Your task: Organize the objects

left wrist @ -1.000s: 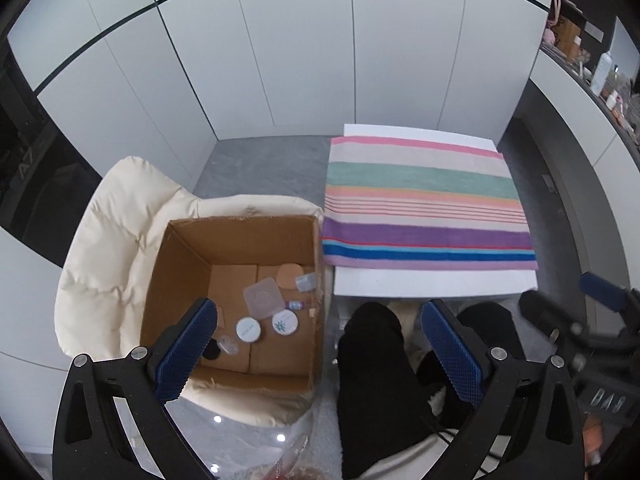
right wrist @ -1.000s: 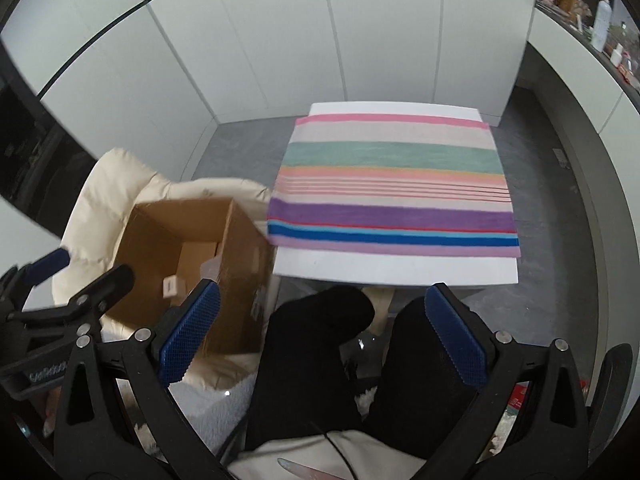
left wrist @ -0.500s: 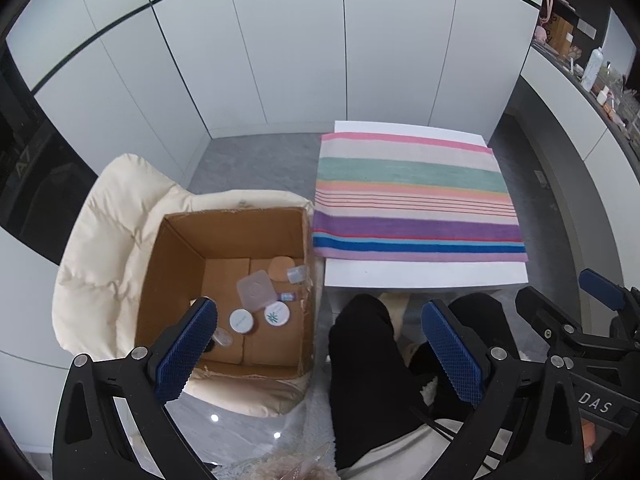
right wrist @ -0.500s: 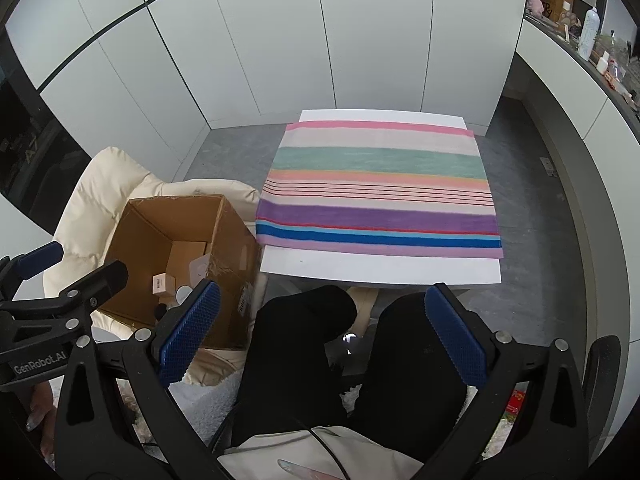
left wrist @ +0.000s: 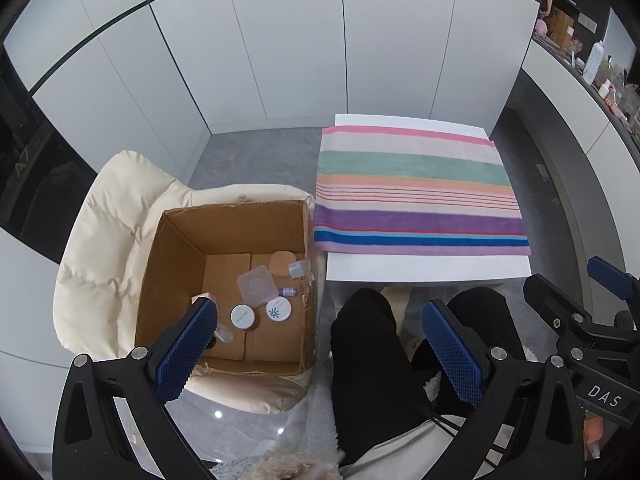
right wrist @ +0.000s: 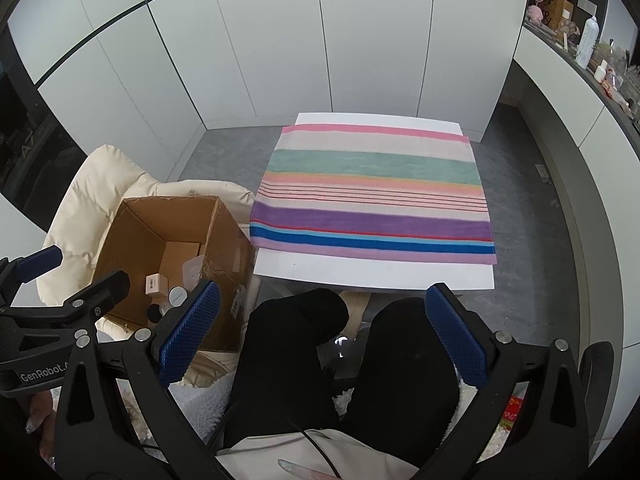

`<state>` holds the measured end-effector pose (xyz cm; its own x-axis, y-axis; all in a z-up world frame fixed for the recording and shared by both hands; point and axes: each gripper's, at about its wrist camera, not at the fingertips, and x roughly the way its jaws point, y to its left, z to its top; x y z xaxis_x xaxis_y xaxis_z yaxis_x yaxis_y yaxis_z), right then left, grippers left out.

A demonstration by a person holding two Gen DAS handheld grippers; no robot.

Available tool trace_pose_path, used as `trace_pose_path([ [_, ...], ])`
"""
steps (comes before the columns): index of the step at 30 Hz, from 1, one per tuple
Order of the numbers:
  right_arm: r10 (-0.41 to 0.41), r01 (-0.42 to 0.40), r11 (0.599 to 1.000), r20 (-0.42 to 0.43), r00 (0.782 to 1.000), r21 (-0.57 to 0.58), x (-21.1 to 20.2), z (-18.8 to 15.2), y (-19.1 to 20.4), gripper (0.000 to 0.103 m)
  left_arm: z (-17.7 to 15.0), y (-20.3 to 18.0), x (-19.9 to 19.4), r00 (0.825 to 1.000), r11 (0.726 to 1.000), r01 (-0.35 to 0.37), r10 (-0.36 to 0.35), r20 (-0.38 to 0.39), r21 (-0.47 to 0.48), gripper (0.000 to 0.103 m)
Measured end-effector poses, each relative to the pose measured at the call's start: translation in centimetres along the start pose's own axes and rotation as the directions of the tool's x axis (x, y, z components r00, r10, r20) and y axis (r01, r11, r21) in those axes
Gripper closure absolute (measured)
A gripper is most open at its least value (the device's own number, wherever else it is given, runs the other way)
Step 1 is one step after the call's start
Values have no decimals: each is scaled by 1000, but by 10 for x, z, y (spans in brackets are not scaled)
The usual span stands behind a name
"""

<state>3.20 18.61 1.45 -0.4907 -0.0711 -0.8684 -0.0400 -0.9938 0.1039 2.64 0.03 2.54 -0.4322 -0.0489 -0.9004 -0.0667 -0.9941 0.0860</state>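
1. Beside the white counter (left wrist: 424, 270), we hold both claws high above our own black-trousered knees (right wrist: 296, 320), each one released with its blue pads spread wide and nothing between them.
2. We read "DAS" in white on the right claw (left wrist: 600, 360) as it shows at the edge of the left wrist view, and "GenRobot.A…" on the left claw (right wrist: 48, 344) in the right wrist view; the right claw (right wrist: 324, 328) and left claw (left wrist: 320, 340) also frame their own views.
3. An open cardboard box (left wrist: 176, 248) sits on a cream padded chair (left wrist: 108, 240), just beside the counter's near corner.
4. Inside the box we see two round white-lidded jars (left wrist: 242, 315), one lid printed with a green leaf mark (left wrist: 278, 309); its small lettering is too fine to read.
5. A clear square case (left wrist: 257, 285), a tan round puff (left wrist: 282, 263), a small clear cup (left wrist: 297, 269) and a tiny vial (left wrist: 289, 291) lie near them.
6. A striped towel (left wrist: 416, 196) of pink, green, purple and blue covers most of the counter.
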Motion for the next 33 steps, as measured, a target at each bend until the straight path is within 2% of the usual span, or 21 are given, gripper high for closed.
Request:
trace_pose_path([
  [33,-5,5,1000,-4,1000,-7,2,-3,-3,0,1,4,8,1000,1000,21,-22,-22,-5,0],
])
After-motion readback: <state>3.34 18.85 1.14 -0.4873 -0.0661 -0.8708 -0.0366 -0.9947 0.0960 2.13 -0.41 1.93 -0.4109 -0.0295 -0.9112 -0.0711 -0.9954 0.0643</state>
